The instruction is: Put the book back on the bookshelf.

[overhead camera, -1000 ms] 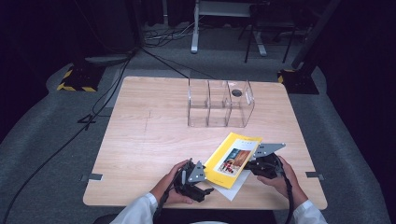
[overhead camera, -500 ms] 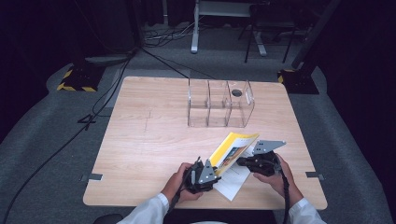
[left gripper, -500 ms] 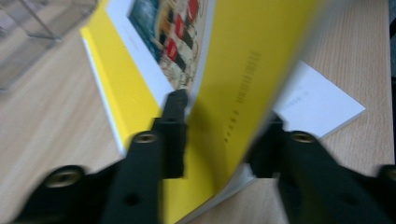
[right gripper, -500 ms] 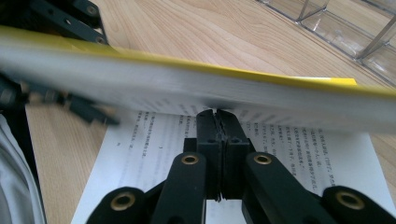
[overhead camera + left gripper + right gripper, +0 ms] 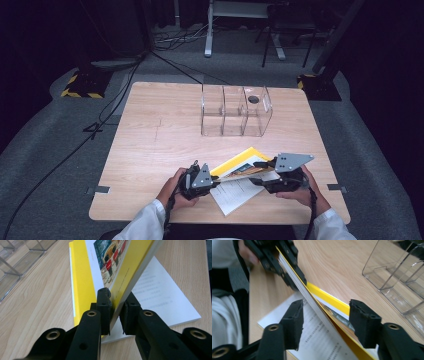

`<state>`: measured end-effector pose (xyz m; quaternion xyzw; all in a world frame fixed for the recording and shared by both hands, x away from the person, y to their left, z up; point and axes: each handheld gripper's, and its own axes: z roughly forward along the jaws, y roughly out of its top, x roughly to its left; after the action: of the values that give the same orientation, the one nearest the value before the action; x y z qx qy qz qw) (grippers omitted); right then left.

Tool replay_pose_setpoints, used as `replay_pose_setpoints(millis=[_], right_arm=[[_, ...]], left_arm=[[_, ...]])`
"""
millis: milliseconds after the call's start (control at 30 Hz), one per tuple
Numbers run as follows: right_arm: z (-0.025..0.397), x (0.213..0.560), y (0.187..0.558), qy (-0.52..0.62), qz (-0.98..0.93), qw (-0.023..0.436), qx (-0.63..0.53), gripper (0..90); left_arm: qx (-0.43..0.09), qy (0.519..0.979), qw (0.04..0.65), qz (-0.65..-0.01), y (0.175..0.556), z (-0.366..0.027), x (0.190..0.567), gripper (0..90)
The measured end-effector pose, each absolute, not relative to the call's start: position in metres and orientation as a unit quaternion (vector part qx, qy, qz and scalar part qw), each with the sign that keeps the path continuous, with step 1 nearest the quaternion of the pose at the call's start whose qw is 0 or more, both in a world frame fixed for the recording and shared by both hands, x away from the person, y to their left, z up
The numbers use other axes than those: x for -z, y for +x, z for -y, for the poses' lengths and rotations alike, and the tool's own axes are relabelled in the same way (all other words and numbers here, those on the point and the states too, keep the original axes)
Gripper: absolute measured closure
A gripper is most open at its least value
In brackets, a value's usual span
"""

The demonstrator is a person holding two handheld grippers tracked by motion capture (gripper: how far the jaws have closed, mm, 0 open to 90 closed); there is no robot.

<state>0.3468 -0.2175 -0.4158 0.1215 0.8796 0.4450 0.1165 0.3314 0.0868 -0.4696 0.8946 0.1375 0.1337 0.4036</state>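
High view: the yellow book is tilted up off the bench near its front edge, over a white printed sheet. The left gripper holds its near-left end; the right gripper is at its right end. The clear divided organiser stands toward the rear edge, its compartments apparently empty.

Left gripper view: the fingers are clamped on the book's edge.

Right gripper view: the fingers stand wide, straddling the book without gripping.

Judgement: the lift has begun; placing the book, likely in the organiser, remains.
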Motion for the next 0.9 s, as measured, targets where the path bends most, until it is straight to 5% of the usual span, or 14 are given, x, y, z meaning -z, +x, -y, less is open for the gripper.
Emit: replay_pose_setpoints(millis=[333,700,900], right_arm=[[0.214,0.440,0.377,0.124,-0.916,0.122,-0.362,43.9],[0.214,0.461,0.372,0.080,-0.906,0.149,-0.388,72.0],[0.206,0.461,0.365,0.079,-0.901,0.165,-0.394,77.4]], left_arm=[[-0.096,0.896,0.411,-0.136,0.341,-0.124,0.466,78.5],[-0.091,0.899,0.400,-0.156,0.356,-0.152,0.463,71.4],[-0.102,0.893,0.397,-0.188,0.359,-0.157,0.458,61.0]])
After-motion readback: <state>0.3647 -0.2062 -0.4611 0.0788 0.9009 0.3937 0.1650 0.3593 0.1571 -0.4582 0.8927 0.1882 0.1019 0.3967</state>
